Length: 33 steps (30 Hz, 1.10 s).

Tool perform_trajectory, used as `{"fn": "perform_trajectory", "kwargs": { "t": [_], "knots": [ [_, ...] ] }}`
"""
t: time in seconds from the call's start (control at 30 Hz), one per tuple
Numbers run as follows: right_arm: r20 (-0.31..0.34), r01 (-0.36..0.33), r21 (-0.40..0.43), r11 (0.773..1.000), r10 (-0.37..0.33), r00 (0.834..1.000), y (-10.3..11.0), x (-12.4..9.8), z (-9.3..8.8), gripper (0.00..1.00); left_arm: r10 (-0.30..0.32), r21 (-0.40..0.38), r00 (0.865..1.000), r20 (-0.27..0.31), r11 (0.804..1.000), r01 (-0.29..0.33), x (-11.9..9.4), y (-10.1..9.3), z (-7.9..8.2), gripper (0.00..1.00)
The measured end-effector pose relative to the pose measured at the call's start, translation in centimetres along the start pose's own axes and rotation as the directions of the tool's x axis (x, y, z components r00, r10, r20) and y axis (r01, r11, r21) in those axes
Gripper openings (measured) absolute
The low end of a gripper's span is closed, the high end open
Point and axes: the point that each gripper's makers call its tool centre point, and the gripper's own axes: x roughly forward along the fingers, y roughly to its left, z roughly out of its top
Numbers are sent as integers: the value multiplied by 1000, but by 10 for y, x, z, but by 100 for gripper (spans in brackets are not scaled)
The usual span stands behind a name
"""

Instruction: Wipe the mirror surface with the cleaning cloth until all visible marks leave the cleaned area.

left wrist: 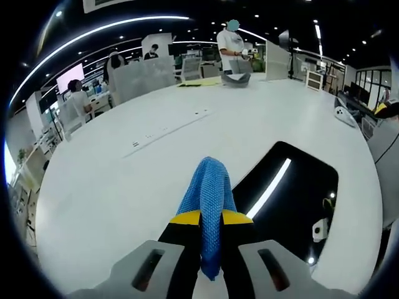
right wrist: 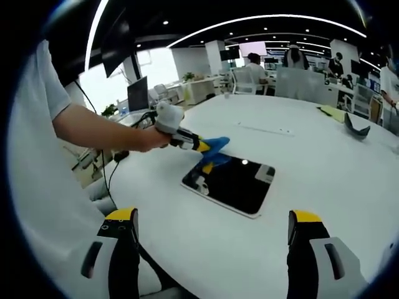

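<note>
The mirror (left wrist: 293,199) is a dark rounded rectangle lying flat on the white table (left wrist: 156,162); it reflects ceiling lights. In the left gripper view my left gripper (left wrist: 211,218) is shut on the blue cleaning cloth (left wrist: 209,190), which bunches up just left of the mirror's near corner. The right gripper view shows the mirror (right wrist: 234,182) from farther off, with the left gripper (right wrist: 201,147) holding the cloth (right wrist: 215,149) at the mirror's far left edge. My right gripper (right wrist: 212,240) stands wide open above the table, short of the mirror, with nothing between its jaws.
A person's arm (right wrist: 100,131) holds the left gripper. People stand and sit at desks (left wrist: 149,75) beyond the table's far side. A grey object (left wrist: 235,78) lies on the far part of the table, and a dark curved object (right wrist: 355,126) at the right.
</note>
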Motion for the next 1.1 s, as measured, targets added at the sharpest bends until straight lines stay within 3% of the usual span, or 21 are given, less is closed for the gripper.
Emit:
{"fn": "perform_trajectory", "kwargs": {
  "t": [0.33,0.53,1.1],
  "knots": [
    [-12,4,8,1000,-4,1000,-1,-2,-6,99,1,-21,1000,-25,1000,-2,14,1,-9,8],
    [-10,1,17,1000,-1,1000,-1,-2,-7,99,7,-7,1000,11,1000,-7,12,0,-10,7],
    [-3,1,19,1000,-1,1000,-5,-3,-11,98,30,-54,1000,0,998,-30,14,0,-10,7]
  ]
}}
